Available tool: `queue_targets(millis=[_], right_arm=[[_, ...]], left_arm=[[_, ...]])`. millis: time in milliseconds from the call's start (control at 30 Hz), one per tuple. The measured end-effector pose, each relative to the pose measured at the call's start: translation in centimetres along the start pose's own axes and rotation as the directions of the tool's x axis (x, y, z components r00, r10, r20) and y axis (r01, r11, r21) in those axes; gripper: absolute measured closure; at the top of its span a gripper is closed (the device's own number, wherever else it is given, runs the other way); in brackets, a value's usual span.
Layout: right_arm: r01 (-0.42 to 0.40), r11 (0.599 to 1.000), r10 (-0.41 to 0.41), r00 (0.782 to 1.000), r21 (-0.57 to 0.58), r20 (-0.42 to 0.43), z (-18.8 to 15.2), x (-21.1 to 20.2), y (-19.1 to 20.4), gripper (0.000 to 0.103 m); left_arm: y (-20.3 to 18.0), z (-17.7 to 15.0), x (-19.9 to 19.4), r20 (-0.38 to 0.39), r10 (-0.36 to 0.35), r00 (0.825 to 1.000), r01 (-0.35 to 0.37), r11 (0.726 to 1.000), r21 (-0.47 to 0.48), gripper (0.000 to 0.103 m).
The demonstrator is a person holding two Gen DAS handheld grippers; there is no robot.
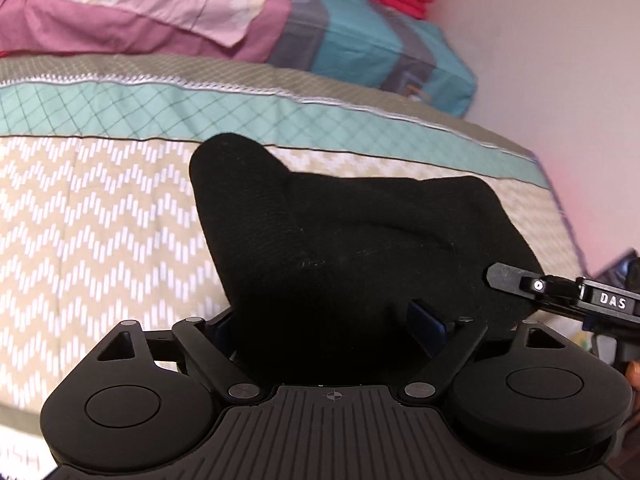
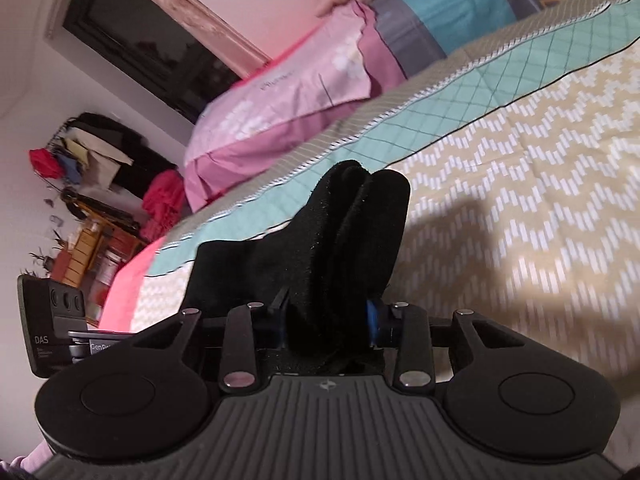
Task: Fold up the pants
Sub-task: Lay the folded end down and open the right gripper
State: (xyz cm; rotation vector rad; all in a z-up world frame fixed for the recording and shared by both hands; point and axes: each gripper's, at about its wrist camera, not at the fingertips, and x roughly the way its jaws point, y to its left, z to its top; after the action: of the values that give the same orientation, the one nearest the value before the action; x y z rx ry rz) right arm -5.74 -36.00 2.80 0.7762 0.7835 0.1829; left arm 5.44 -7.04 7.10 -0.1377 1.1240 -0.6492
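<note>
The black pants point(image 1: 352, 240) hang bunched above the bed. In the left wrist view the cloth fills the space between my left gripper's point(image 1: 328, 320) blue-padded fingers, which stand fairly wide apart around it. My right gripper point(image 2: 328, 320) is shut on a thick folded bundle of the same pants point(image 2: 344, 240), which stands up between its fingers. The right gripper's body with the DAS label point(image 1: 580, 296) shows at the right edge of the left wrist view, touching the pants. The fingertips of both grippers are hidden by cloth.
The bed has a beige zigzag cover point(image 1: 100, 220) with a teal band point(image 1: 160, 108). A pink pillow point(image 1: 140, 4) and a teal striped pillow point(image 1: 360, 40) lie at its head. A wall point(image 1: 540, 60) is to the right. Cluttered shelves and clothes point(image 2: 92, 184) stand beyond the bed.
</note>
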Motion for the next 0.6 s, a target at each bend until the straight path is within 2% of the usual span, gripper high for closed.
queue_targets(millis=[133, 233, 300, 333, 400, 433, 467, 567, 600], right_arm=[[-0.037, 0.997, 0.037, 0.999, 0.064, -0.001, -3.2, -4.5, 1.1, 0.063], [-0.019, 0.994, 0.021, 1.0, 0.105, -0.018, -6.9, -7.1, 0.9, 0.062], [0.063, 0.992, -0.058, 0.997, 0.111, -0.049, -9.6, -7.3, -0.1, 0.057], [0.153, 0.982, -0.144, 0.986, 0.112, -0.084, -10.7, -6.7, -0.9, 0.051], [0.366, 0.927, -0.352, 0.925, 0.084, -0.146, -12.3, -5.5, -1.6, 0.042], [0.358, 0.929, -0.346, 0.931, 0.097, -0.12, -12.7, -5.7, -1.4, 0.039], [0.339, 0.934, -0.33, 0.94, 0.112, -0.092, -12.7, -6.0, -0.9, 0.036], [0.359, 0.932, -0.358, 0.933, 0.052, -0.013, -12.3, -6.0, 1.6, 0.022], [0.37, 0.929, -0.37, 0.929, 0.021, 0.005, -12.2, -5.6, 2.2, 0.022]], left_arm=[[-1.8, -3.0, -3.5, -0.01, -0.008, 1.0, 0.009, 0.998, 0.055, 0.0], [-2.5, -5.8, -3.9, -0.069, -0.01, 0.998, 0.017, 0.995, 0.099, 0.0], [-2.6, -7.7, -2.2, -0.13, 0.042, 0.991, -0.025, 0.991, 0.132, 0.0], [-2.4, -8.5, -0.8, -0.173, 0.075, 0.982, -0.05, 0.989, 0.142, 0.0], [-2.1, -10.0, 1.9, -0.237, 0.182, 0.954, -0.142, 0.974, 0.176, 0.0], [-2.0, -10.4, 2.4, -0.241, 0.204, 0.949, -0.16, 0.969, 0.191, 0.0], [-2.0, -10.6, 2.3, -0.226, 0.196, 0.954, -0.157, 0.971, 0.182, 0.0], [-2.2, -10.4, 1.6, -0.205, 0.191, 0.96, -0.156, 0.972, 0.176, 0.0], [-2.4, -10.3, 1.6, -0.2, 0.207, 0.958, -0.17, 0.968, 0.187, 0.0]])
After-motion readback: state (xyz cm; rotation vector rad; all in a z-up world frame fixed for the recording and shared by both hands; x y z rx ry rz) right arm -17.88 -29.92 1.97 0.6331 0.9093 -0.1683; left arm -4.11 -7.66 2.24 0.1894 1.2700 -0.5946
